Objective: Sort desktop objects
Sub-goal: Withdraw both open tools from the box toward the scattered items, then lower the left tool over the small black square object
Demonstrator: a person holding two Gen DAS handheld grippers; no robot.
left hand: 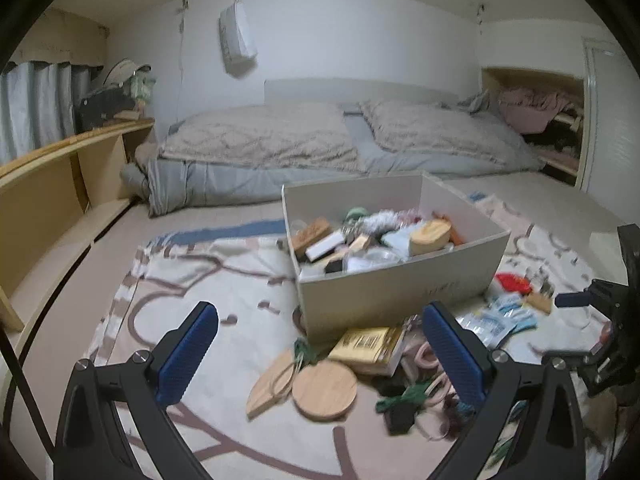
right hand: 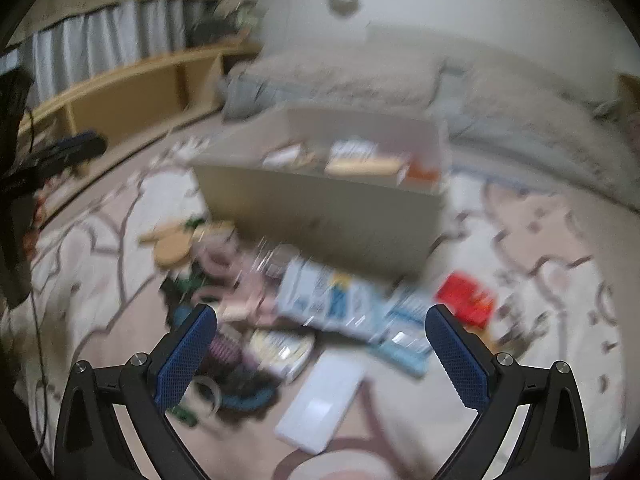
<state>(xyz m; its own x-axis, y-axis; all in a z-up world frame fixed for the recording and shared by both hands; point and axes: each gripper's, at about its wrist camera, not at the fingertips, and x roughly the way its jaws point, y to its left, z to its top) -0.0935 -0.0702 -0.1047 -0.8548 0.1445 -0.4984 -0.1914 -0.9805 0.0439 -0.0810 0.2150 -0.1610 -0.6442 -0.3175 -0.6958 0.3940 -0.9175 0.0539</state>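
A white cardboard box (left hand: pixel 400 284) stands on a patterned rug, holding several small items. In front of it lie a round wooden disc (left hand: pixel 324 391), a yellow booklet (left hand: pixel 370 346), pink rings and green cords. My left gripper (left hand: pixel 320 320) hangs open above this pile, holding nothing. The right gripper (left hand: pixel 576 300) shows at the right edge of the left wrist view. The right wrist view is motion-blurred: my right gripper (right hand: pixel 320 320) is open over blue-and-white packets (right hand: pixel 332 300), a white flat case (right hand: pixel 320 400) and a red packet (right hand: pixel 466 298), with the box (right hand: pixel 320 208) behind.
A low bed with grey bedding (left hand: pixel 312 148) runs along the far wall. A wooden shelf unit (left hand: pixel 52 184) lines the left side. An open closet (left hand: pixel 544 120) is at the back right. Bare rug (left hand: pixel 208 280) lies left of the box.
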